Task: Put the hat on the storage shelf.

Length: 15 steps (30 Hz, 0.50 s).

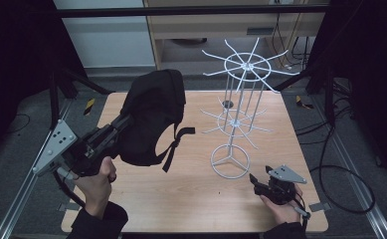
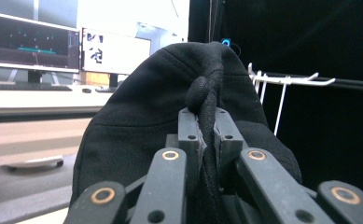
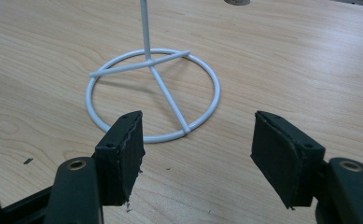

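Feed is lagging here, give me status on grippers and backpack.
Left gripper shut on black backpack strap, bag off table. Right gripper open, empty, near white wire rack base. Nothing between.

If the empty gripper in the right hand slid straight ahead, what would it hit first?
Probably the white ring base of the wire stand; the right gripper points right at it, fingers apart, with bare table between, though depth is hard to judge.

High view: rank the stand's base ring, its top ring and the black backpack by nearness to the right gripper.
1. Base ring: on the table just left of the right gripper.
2. Backpack: farther left, held up by the left gripper.
3. Top ring: high at the table's far side.
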{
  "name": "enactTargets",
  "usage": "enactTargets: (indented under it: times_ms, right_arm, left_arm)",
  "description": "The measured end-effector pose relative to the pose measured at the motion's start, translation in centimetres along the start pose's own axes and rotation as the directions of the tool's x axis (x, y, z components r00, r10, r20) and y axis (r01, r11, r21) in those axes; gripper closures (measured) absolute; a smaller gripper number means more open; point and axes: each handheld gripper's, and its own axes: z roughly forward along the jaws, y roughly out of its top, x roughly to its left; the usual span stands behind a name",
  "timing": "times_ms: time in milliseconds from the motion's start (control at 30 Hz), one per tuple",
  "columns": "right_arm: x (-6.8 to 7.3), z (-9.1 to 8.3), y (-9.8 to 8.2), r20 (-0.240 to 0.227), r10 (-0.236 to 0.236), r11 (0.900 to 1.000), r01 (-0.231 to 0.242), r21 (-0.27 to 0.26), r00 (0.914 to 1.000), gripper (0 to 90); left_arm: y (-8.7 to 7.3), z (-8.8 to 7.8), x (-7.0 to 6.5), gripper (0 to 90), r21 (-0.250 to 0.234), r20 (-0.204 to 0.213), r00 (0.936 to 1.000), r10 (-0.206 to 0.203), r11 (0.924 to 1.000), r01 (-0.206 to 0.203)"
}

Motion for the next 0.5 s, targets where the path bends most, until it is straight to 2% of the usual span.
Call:
enactTargets:
  times_ms: [233,367,500]
  right_arm:
    - [0.0,0.0,0.0,-0.002,0.0,1.0,0.0,0.001,1.0,34.2]
    - [0.0,0.1,0.0,0.002,-0.007,1.0,0.007,-0.001,1.0,34.2]
    - [0.0,0.1,0.0,0.001,-0.007,1.0,0.007,0.0,1.0,34.2]
  left_arm:
    - [1.6,1.0,-1.0,84.0,-0.05,0.025,0.9997,0.007,0.9987,-0.006]
    - [2.4,1.6,-1.6,84.0,-0.066,0.035,0.9991,0.025,0.9976,-0.022]
    - [2.7,2.2,-2.2,84.0,-0.082,0.052,0.9983,0.026,0.9964,-0.021]
